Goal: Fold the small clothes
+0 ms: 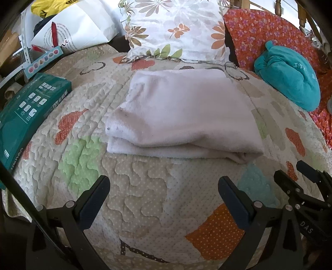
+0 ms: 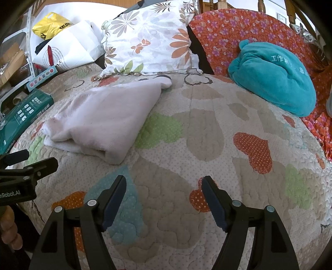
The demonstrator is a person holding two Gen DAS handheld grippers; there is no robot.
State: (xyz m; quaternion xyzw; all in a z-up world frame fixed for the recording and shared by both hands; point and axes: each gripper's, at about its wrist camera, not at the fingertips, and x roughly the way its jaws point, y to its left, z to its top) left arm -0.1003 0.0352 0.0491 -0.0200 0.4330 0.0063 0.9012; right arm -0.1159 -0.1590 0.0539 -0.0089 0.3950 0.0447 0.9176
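A folded cloth (image 1: 182, 112) lies on the bed (image 1: 157, 197), mid-way across. Behind it, at the far edge, a pillow (image 1: 174, 29) leans. A box (image 1: 29, 112) lies to the cloth's left, a rolled bundle (image 1: 290, 81) to the far right. Both grippers sit near, apart from the cloth.

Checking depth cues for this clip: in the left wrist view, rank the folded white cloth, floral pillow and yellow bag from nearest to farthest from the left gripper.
From the left gripper:
1. Folded white cloth, straight ahead on the quilt.
2. Floral pillow, behind the cloth.
3. Yellow bag, far back left, above the white bag.
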